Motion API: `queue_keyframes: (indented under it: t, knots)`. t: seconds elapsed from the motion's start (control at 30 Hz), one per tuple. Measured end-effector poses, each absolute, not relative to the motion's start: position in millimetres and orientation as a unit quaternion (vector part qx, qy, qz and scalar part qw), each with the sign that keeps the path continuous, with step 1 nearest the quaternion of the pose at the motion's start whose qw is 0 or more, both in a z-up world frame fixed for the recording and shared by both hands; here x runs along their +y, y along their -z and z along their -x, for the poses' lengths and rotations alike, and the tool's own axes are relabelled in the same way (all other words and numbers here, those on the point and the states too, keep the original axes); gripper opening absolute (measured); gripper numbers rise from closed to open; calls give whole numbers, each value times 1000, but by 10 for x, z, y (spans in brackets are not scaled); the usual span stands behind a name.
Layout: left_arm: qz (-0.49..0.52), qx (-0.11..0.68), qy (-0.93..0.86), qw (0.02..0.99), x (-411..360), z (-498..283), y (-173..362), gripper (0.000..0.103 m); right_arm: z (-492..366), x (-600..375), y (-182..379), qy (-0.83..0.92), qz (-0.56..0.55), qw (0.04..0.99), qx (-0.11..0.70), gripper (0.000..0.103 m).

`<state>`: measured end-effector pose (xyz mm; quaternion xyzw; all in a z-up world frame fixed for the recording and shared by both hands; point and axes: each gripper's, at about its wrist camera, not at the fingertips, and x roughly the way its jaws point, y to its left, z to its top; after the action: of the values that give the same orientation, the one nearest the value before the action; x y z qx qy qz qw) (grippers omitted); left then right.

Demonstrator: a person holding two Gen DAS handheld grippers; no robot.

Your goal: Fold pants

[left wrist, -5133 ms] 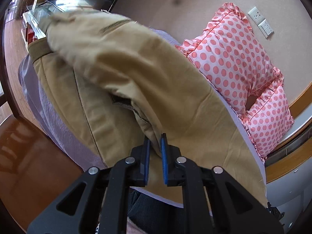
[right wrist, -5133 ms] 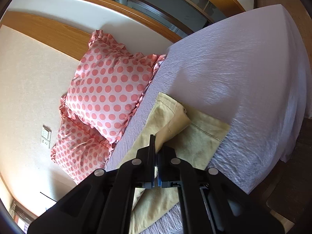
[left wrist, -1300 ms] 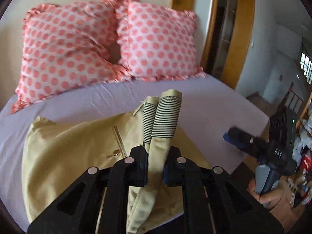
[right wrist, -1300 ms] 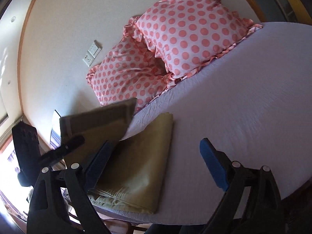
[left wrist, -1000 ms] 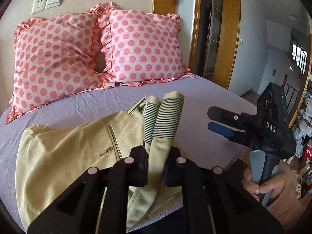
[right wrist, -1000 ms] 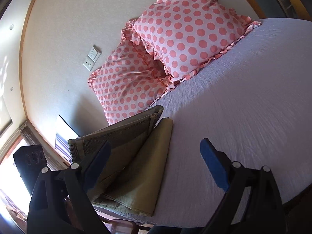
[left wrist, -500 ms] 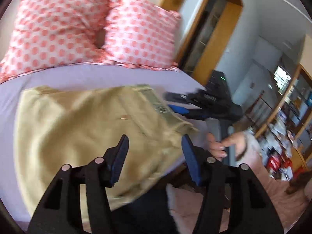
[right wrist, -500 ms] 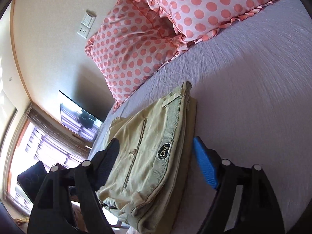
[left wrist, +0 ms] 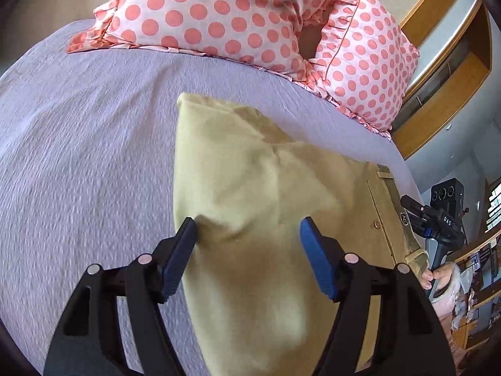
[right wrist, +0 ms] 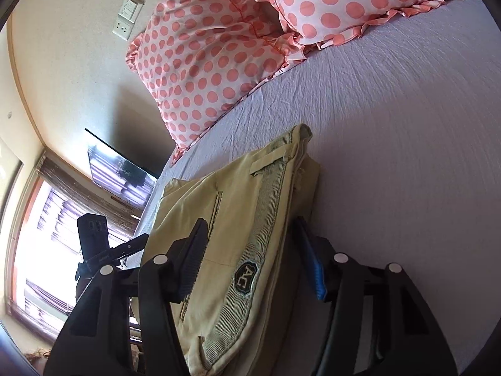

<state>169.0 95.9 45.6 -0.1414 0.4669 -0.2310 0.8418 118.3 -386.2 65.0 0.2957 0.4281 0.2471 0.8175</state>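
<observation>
Khaki pants (left wrist: pixel 250 188) lie folded in a compact stack on the lavender bed sheet (left wrist: pixel 78 156), near the polka-dot pillows (left wrist: pixel 219 15). Left gripper (left wrist: pixel 247 235) and right gripper (right wrist: pixel 250 244) both gape wide over the stack, holding nothing, likely because the fold is complete.

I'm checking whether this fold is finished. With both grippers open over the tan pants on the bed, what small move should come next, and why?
Probably press the left gripper down to flatten the pants: the fabric humps up between its open jaws, while the waistband side under the open right gripper already lies stacked flat on the bed.
</observation>
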Motion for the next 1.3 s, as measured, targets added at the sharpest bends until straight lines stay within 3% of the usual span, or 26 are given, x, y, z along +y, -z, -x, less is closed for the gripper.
queue_keyframes:
  t: [0.23,0.33,0.4,0.47,0.5,0.53,0.57,0.67,0.93,1.13,1.2,1.23,1.3]
  knots:
    - [161,472,207,841,1195,-1809,-420,70,-1210,-3805,-653,-230,-265,834,426,56]
    - [174,478,230,829,1100,-1854,-422,76,-1241,-3758,-649,-248,-270,823,433,56]
    - [163,482,235,828,1024,-1876,-428,76,-1254,-3814,-629,-254,-283,815,436,52]
    - [170,484,240,824,1023,-1906,-425,73,-1263,-3873,-590,-253,-294,809,442,37]
    - [179,486,243,820,1044,-1930,-413,50,-1273,-3890,-564,-255,-300,803,446,33]
    - [192,490,248,814,1069,-1954,-395,22,-1284,-3906,-531,-263,-314,793,450,20]
    - [205,492,251,808,1100,-1972,-383,14,-1290,-3919,-515,-272,-328,785,450,14]
    - [202,475,250,819,1105,-1971,-484,5,-1314,-3897,-648,-284,-319,793,434,10]
    - [174,396,234,871,869,-2302,-991,3,-1805,-3870,-1208,-296,-291,834,364,9]
    - [168,417,155,880,592,-3005,-726,6,-2364,-4006,-1021,-207,-295,852,379,10]
    - [186,448,137,864,637,-3096,-560,11,-2448,-4011,-850,-140,-269,847,436,19]
    - [188,447,138,864,694,-3058,-549,15,-2422,-4031,-806,-108,-254,846,457,29]
    - [171,430,127,878,832,-2884,-640,17,-2214,-4109,-884,-106,-257,856,435,41]
